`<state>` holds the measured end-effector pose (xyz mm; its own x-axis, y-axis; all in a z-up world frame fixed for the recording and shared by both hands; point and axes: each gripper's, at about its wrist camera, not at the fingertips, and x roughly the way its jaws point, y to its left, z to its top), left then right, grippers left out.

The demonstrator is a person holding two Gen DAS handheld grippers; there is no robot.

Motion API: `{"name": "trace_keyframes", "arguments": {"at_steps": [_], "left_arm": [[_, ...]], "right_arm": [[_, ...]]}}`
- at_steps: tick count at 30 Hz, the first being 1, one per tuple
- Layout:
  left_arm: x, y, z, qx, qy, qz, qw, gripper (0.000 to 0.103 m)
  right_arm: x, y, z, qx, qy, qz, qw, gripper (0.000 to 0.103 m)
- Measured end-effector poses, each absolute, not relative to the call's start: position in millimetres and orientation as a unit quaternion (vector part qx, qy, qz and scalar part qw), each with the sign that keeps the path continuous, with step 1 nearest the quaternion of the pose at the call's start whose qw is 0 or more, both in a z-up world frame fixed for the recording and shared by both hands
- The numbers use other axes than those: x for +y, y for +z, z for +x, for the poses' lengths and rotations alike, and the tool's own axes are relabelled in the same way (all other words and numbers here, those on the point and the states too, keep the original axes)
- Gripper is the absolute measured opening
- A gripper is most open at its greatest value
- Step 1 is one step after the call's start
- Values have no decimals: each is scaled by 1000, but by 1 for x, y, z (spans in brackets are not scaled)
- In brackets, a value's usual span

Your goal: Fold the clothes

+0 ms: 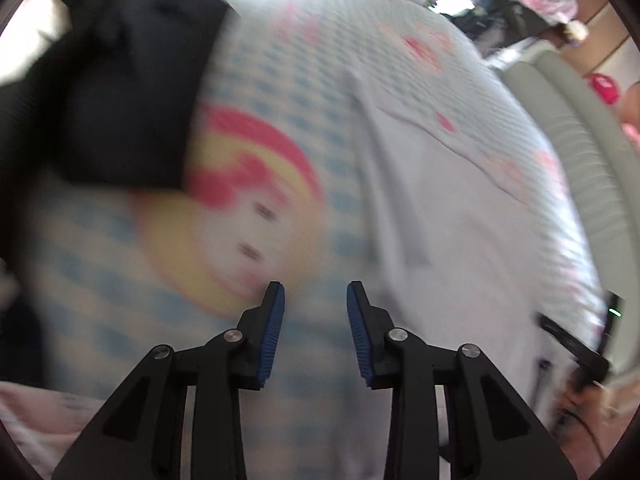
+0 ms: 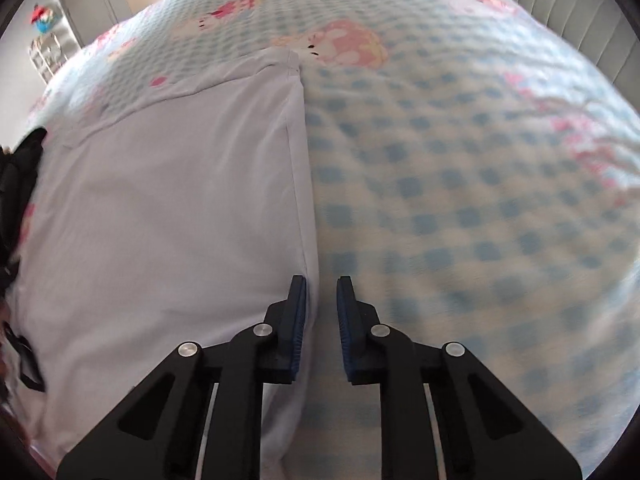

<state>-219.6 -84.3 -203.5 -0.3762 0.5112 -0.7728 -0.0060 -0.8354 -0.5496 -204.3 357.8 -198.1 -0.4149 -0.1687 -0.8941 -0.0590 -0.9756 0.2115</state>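
Over bedspread (image 2: 460,200), both grippers parted.

Parted fingers (image 1: 276,320) above checked bedspread (image 1: 304,92)

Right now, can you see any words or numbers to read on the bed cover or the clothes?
No words or numbers can be read.
Bed cover: only blue checks and blurred cartoon pictures.
White garment: plain.
Black garment: plain and blurred.
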Motion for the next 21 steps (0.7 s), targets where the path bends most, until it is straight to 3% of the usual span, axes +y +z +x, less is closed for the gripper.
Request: {"name": "trace_keyframes", "arguments": {"at_steps": [2,4,5,6,8,10,11,12,13,15,21], "left_arm": [[-84,-201,-219,-240,791,-534,176,33],[-84,-199,-219,-244,787,-533,189,39],[-83,-198,-219,-246,785,-533,196,44],[-83,-197,-218,-248,783,-533,203,47],[-83,-195,-218,-250,780,-532,214,48],[-84,-194,-217,-238,787,-533,200,44],[-84,-193,-216,-231,790,-534,192,21],[-84,-192,-215,-225,794,-534,185,16],[-85,-191,-215,-218,797,-534,178,14],[-85,-190,-214,-205,803,-535,164,8],[-88,-185,-210,-166,820,-534,120,6]], "right_arm": [[359,-192,-202,-106,-841,529,28,15],[361,-185,-200,-106,-848,519,24,16],[362,-183,-200,-107,-850,516,22,24],[361,-188,-203,-111,-842,527,24,40],[359,-197,-209,-115,-827,549,29,50],[350,-217,-213,-85,-813,575,34,41],[345,-225,-214,-71,-807,585,36,28],[342,-222,-211,-59,-814,577,34,9],[339,-214,-208,-44,-827,560,28,5],[336,-201,-202,-18,-842,539,13,2],[339,-197,-193,15,-842,539,-25,2]]}}
